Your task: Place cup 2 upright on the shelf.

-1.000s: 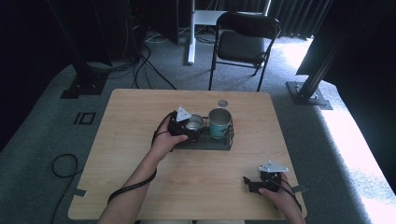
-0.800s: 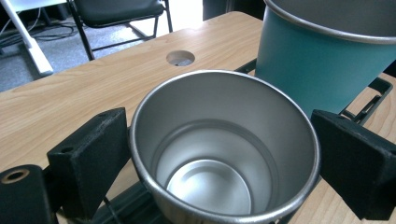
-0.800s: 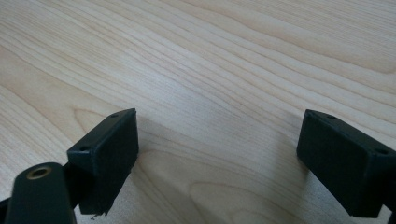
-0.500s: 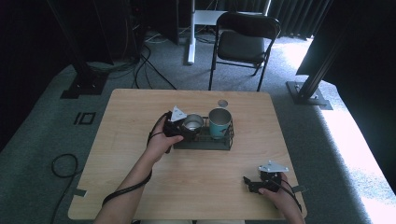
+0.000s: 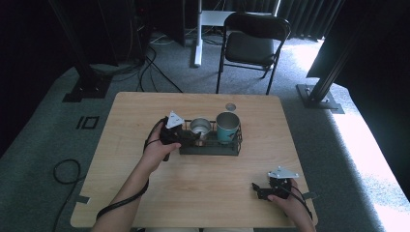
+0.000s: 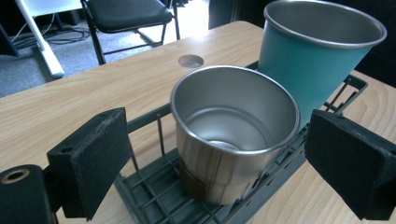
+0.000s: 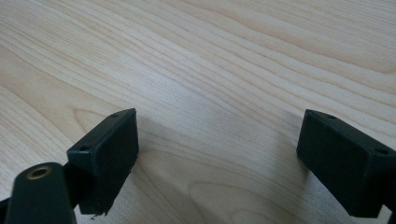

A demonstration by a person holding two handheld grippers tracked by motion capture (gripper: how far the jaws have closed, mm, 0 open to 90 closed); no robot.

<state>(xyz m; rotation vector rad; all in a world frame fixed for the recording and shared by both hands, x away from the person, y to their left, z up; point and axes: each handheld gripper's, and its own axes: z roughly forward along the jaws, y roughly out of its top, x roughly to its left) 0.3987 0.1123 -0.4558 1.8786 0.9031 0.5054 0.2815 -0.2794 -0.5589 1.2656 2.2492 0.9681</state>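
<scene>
- The wooden table [image 5: 145, 203] carries a dark wire rack [image 5: 211, 147] near its middle, lying crosswise with its long axis running left to right.
- Two cups stand upright in the rack: a teal cup [image 5: 227, 126] toward its right end and a steel cup [image 5: 199, 128] beside it on the left, close together; whether they touch I cannot tell.
- The left gripper [image 5: 180, 136] sits at the rack's left end, its jaws wide apart and empty. In the left gripper view the steel cup [image 6: 233, 130] stands straight ahead between the two pads, just beyond them, with the teal cup [image 6: 317, 51] behind it.
- The right gripper [image 5: 258, 189] rests well apart near the table's front right edge, jaws apart over bare wood.
- The left hand is far nearer, so I judge any grasp of the steel cup is its to make, straight forward along the rack.
</scene>
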